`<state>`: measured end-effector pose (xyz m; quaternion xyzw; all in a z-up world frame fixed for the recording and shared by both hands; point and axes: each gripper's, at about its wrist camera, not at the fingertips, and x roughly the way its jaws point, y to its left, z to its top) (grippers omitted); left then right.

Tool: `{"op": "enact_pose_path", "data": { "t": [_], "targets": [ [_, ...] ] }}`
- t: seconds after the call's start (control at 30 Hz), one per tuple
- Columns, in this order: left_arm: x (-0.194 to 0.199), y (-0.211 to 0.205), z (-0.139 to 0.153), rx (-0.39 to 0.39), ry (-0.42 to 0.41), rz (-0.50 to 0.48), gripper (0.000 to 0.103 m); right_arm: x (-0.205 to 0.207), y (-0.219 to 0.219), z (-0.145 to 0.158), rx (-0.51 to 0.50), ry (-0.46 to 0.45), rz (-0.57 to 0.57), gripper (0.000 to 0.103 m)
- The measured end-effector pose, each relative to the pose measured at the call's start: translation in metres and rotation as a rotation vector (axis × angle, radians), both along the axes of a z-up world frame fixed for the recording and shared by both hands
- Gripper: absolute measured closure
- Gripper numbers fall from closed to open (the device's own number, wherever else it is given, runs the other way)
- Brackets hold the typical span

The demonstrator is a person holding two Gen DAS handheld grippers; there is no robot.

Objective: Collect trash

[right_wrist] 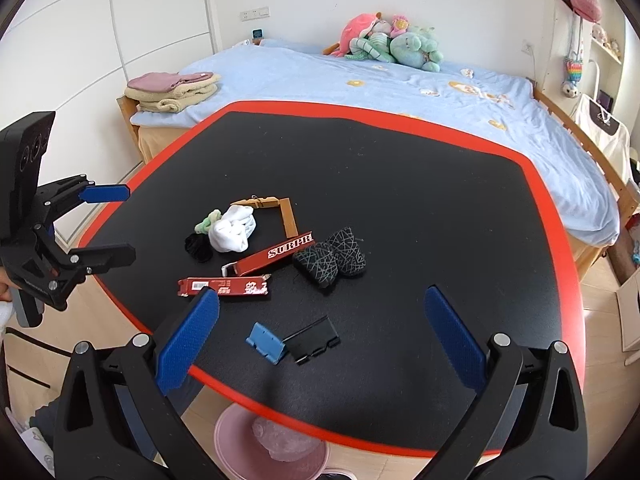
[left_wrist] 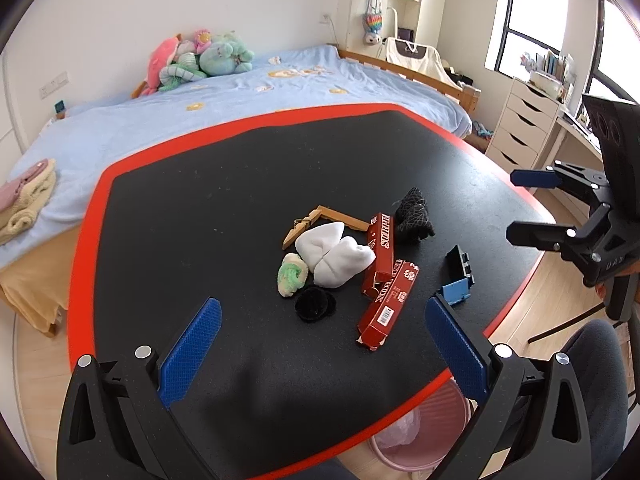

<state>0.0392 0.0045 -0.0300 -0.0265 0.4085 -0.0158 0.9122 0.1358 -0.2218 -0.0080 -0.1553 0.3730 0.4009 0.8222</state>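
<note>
**Opening stage: nothing picked up, both tools poised over the clutter**

Both tools spread wide and empty. Left hand-held gripper (left_wrist: 322, 344) held above the near edge of the black, red-rimmed bench (left_wrist: 240, 168), fingers apart, pointed at the pile. Right hand-held gripper (right_wrist: 320, 336) likewise splayed, hovering over the near right part of the same bench, touching nothing.

On the bench, clustered near the middle: two long, flattened red cardboard cartons, one lettered in white (left_wrist: 382, 246) and one with a torn open end (left_wrist: 386, 306), lying just beside each other. Probably the trash in question, judged from the crumpled, opened ends. Around them: a pair of rolled white socks (left_wrist: 334, 254), a green-and-cream sock ball (left_wrist: 292, 275), a fuzzy black sock ball (left_wrist: 315, 304), a black patterned sock bundle (left_wrist: 414, 216), a wooden angled frame piece (left_wrist: 316, 220), and a small blue-and-black folding stand (right_wrist: 294, 340). Hardly trash, most likely, so best left alone.

Below the near rim of the bench, on the floor: a pink plastic wastebasket with a thin liner (right_wrist: 272, 446), the likely destination.

Step in hand, by judgement: approach, before any first grasp. Next move calls for lowering one tool over a red carton, closing across its narrow width rather than its length, lifting clear of the socks touching it, then carrying past the bench edge and releasing above the basket. Torn-ended carton nearest the left tool, so a fair first choice.
</note>
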Motion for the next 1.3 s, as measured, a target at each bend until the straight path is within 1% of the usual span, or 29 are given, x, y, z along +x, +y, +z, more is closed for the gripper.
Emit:
{"op": "enact_pose_path", "data": {
  "t": [0.23,0.4,0.5,0.53,0.57,0.6,0.63,0.67,0.73,0.8,0.87,0.93,1.03,1.13,1.17,1.2,1.23,1.3],
  "targets": [
    [0.022,0.009,-0.021,-0.004,0.074,0.014,0.005,0.028,0.021,-0.014,-0.051,-0.011,0.079,0.003],
    [0.033,0.015,-0.033,-0.021,0.105,0.014,0.006,0.047,0.036,-0.033,-0.099,0.013,0.129,0.003],
    [0.038,0.018,-0.04,-0.038,0.122,0.017,0.006,0.053,0.041,-0.043,-0.108,0.028,0.149,0.003],
    [0.039,0.019,-0.042,-0.044,0.124,0.021,0.006,0.055,0.042,-0.046,-0.11,0.033,0.153,0.004],
    [0.04,0.019,-0.043,-0.047,0.126,0.021,0.007,0.057,0.045,-0.049,-0.114,0.038,0.162,0.009],
    [0.04,0.018,-0.044,-0.048,0.128,0.018,0.012,0.058,0.047,-0.052,-0.117,0.043,0.172,0.012],
    [0.04,0.017,-0.045,-0.046,0.131,0.016,0.015,0.059,0.05,-0.055,-0.125,0.048,0.182,0.017],
    [0.041,0.017,-0.047,-0.043,0.138,0.011,0.021,0.06,0.051,-0.057,-0.13,0.05,0.187,0.018],
    [0.043,0.017,-0.049,-0.045,0.144,0.006,0.025,0.061,0.053,-0.06,-0.122,0.055,0.198,0.02],
    [0.044,0.017,-0.05,-0.044,0.146,0.003,0.033,0.062,0.055,-0.061,-0.113,0.062,0.203,0.027],
    [0.044,0.016,-0.051,-0.043,0.147,0.001,0.038,0.061,0.058,-0.063,-0.11,0.067,0.209,0.036],
    [0.044,0.016,-0.052,-0.044,0.151,-0.005,0.043,0.061,0.059,-0.065,-0.113,0.07,0.215,0.04],
    [0.043,0.016,-0.053,-0.049,0.154,-0.009,0.053,0.059,0.059,-0.065,-0.107,0.076,0.212,0.042],
    [0.042,0.016,-0.054,-0.049,0.154,-0.012,0.067,0.059,0.058,-0.065,-0.106,0.078,0.21,0.044],
    [0.042,0.016,-0.054,-0.05,0.154,-0.012,0.075,0.058,0.057,-0.065,-0.106,0.078,0.208,0.046],
    [0.041,0.016,-0.054,-0.05,0.154,-0.011,0.08,0.058,0.057,-0.065,-0.105,0.079,0.205,0.047],
    [0.041,0.017,-0.054,-0.05,0.153,-0.011,0.08,0.057,0.056,-0.065,-0.106,0.078,0.201,0.052],
    [0.04,0.016,-0.053,-0.051,0.152,-0.014,0.082,0.056,0.055,-0.065,-0.104,0.074,0.193,0.052]
  ]
}}
